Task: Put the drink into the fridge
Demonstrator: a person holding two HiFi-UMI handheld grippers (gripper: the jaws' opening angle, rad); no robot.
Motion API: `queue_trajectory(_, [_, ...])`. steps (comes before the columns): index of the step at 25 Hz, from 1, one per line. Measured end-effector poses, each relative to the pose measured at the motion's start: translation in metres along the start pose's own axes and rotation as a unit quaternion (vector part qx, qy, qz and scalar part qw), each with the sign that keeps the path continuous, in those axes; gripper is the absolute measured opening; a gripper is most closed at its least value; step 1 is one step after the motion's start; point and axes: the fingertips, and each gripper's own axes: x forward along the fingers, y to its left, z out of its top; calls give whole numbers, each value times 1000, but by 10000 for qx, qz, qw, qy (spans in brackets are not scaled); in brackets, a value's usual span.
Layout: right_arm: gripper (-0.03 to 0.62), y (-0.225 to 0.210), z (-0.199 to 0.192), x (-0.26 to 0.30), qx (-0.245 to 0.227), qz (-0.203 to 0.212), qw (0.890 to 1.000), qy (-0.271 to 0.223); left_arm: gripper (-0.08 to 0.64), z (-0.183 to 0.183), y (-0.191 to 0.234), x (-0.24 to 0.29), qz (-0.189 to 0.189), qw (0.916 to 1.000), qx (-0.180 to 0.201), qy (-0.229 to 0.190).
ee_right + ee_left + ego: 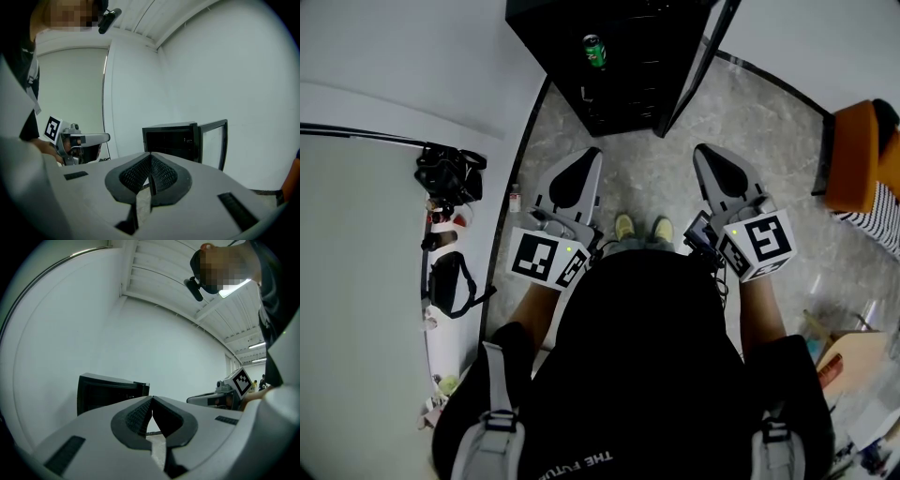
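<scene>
The drink [594, 52], a green can, stands upright on a shelf inside the black fridge [546, 33], towards the left side of the compartment. The fridge sits on the floor [642, 178] against the wall, and its glass-fronted door [698, 61] is swung wide open to the right.

Both tools hang low in front of the person, well apart from the fridge and pointing towards it. The left tool [596, 152] is clenched with its ribbed pads pressed together and nothing between them. The right tool [699, 150] is likewise clenched on nothing.

By the look of it, the placing step is done and the can is released. What seems left is closing up. That would call for one tool, probably the right, to reach the outer edge of the door and push it round until it meets the frame, without jolting the can.

The can's label is too small to read. The only legible print is "THE FUTU", seen upside down on the person's dark top [591, 459]; the rest is cut off.
</scene>
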Motion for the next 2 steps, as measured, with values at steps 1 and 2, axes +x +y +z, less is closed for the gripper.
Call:
queue_trajectory(1, [14, -1, 0, 0, 4, 4, 10000, -6, 12, 0, -1, 1, 0, 10000, 1, 4])
queue_trajectory(2, [14, -1, 1, 0, 9, 6, 10000, -11, 12, 0, -1, 2, -2, 10000, 1, 8])
